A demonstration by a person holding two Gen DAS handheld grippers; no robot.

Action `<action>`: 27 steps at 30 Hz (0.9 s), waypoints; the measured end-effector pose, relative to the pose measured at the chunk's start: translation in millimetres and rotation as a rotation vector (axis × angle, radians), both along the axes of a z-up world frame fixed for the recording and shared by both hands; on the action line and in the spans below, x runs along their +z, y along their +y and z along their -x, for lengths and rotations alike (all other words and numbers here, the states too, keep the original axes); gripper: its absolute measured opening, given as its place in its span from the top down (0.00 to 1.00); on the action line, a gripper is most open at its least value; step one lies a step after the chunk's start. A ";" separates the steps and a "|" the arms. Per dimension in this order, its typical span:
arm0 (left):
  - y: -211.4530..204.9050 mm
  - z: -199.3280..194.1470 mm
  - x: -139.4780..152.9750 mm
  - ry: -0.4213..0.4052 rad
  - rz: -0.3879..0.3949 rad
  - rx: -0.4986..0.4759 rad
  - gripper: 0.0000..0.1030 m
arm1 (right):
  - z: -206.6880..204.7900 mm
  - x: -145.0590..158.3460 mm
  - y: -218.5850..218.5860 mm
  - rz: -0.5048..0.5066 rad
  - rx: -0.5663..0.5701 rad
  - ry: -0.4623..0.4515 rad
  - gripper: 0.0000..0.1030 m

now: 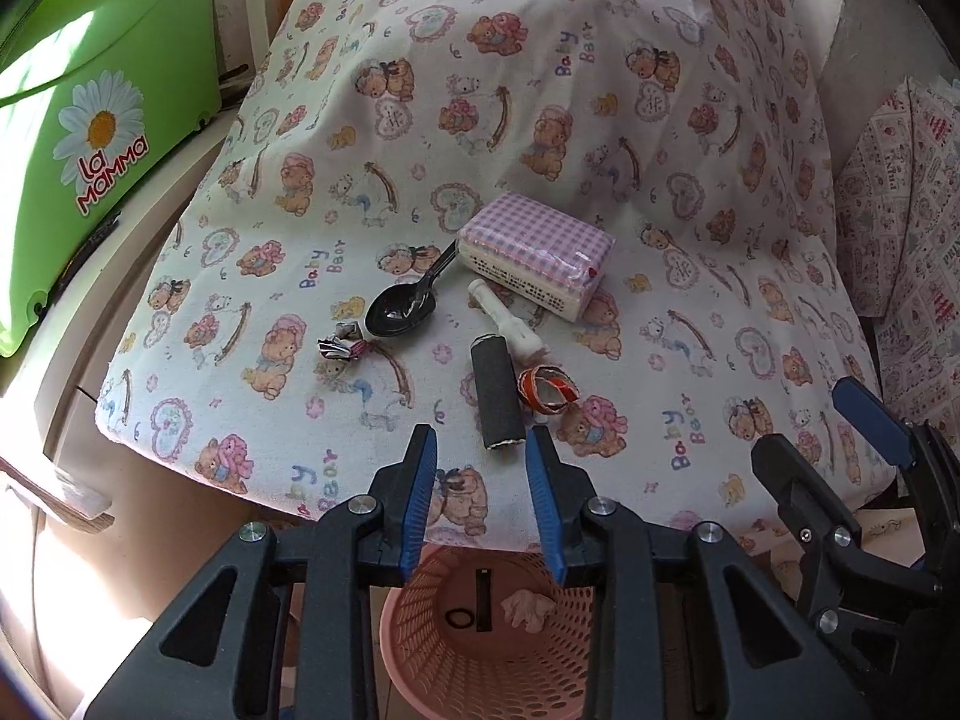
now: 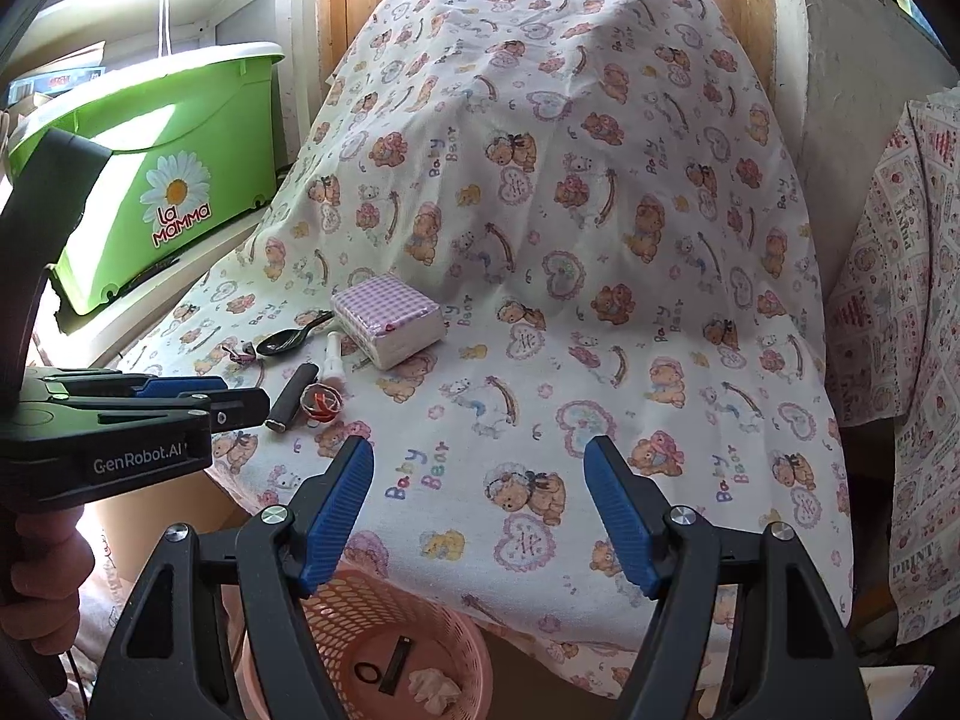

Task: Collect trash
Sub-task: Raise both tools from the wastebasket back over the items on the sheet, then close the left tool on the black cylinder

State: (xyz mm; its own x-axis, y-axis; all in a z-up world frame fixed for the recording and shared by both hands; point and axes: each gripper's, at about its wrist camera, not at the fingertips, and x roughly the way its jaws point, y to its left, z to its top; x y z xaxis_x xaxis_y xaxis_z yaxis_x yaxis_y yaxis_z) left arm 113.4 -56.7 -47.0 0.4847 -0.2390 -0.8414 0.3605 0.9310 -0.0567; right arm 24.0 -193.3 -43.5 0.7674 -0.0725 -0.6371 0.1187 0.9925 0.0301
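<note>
On the bear-print cloth [image 1: 540,90] lie a dark cylinder [image 1: 495,399], a curled red strip [image 1: 547,391], a white tube [image 1: 510,324], a black spoon [image 1: 405,306], a crumpled wrapper [image 1: 342,345] and a purple checked tissue pack [image 1: 537,252]. My left gripper [image 1: 480,438] hovers just short of the cylinder's near end, its jaws narrowly apart with nothing between them. My right gripper [image 2: 480,447] stands wide open over bare cloth to the right, holding nothing. Below the cloth's edge a pink basket [image 1: 420,630] holds a black strip, a ring and a crumpled tissue.
A green bucket [image 1: 90,120] with a daisy label stands on a ledge to the left. Another patterned cloth [image 2: 900,300] hangs at the right. A hand [image 2: 42,558] grips the left tool's handle. Wooden panels rise behind the covered table.
</note>
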 end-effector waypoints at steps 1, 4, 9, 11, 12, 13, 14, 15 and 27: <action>-1.4 -0.1 -1.0 0.011 0.010 -0.003 0.74 | 0.3 0.1 -0.8 0.000 -0.004 0.000 0.28; -3.6 -0.9 -2.5 0.014 0.028 -0.003 0.74 | 0.8 0.1 -4.6 -0.010 -0.013 0.005 0.28; -10.6 -9.4 -13.7 0.023 -0.003 -0.006 0.73 | 0.4 -0.2 -8.9 -0.025 -0.027 0.012 0.28; -12.2 -10.1 -14.9 0.006 -0.014 0.002 0.77 | 0.1 -0.3 -9.3 -0.021 -0.028 0.013 0.27; -13.2 -10.4 -15.0 0.002 -0.017 -0.001 0.89 | 0.0 -0.2 -9.4 -0.019 -0.029 0.013 0.28; -14.2 -10.5 -14.8 0.003 -0.015 -0.008 0.89 | 0.1 -0.1 -9.4 -0.017 -0.030 0.013 0.28; -13.8 -9.8 -13.3 0.003 -0.006 -0.014 0.90 | 0.2 -0.2 -9.6 -0.016 -0.029 0.013 0.28; -13.3 -8.9 -11.2 0.002 0.004 -0.018 0.93 | 0.1 -0.2 -9.6 -0.018 -0.029 0.014 0.28; 30.6 -2.1 34.6 -0.081 0.040 0.094 0.93 | -23.3 0.3 17.1 -0.081 0.129 0.027 0.28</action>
